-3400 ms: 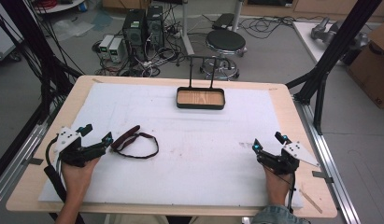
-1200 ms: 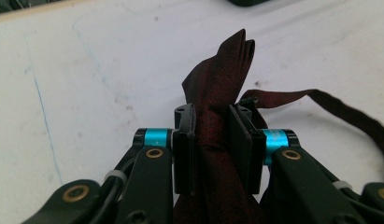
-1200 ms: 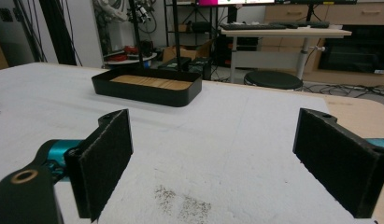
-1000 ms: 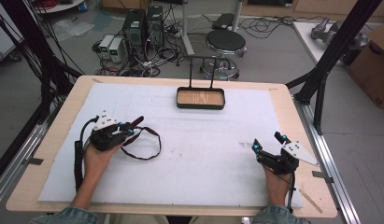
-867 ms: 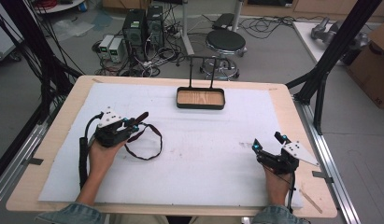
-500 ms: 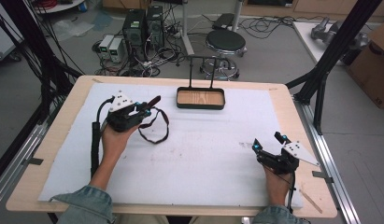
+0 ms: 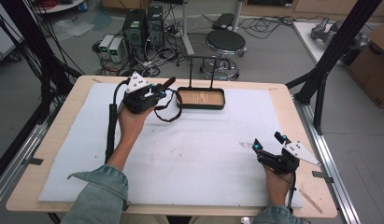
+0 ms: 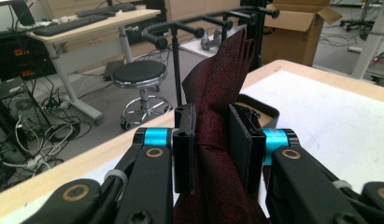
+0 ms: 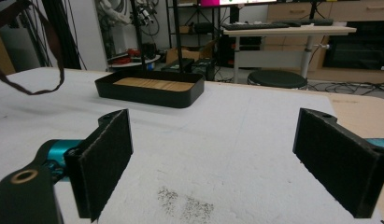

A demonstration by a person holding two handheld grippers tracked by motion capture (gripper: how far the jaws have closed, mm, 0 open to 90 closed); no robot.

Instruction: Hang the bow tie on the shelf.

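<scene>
We hold the dark red tie (image 8: 213, 98) clamped in our left gripper (image 7: 154, 91), lifted just left of the rack (image 7: 201, 70); our right gripper (image 7: 269, 149) rests far off, jaws apart.

Even, soft indoor light falls from above on my white table mat (image 7: 203, 149), bright without glare. Shadows beneath my hands are faint. The high view looks slightly soft; my gripper views blur nearest the lens and bend at the edges.
</scene>
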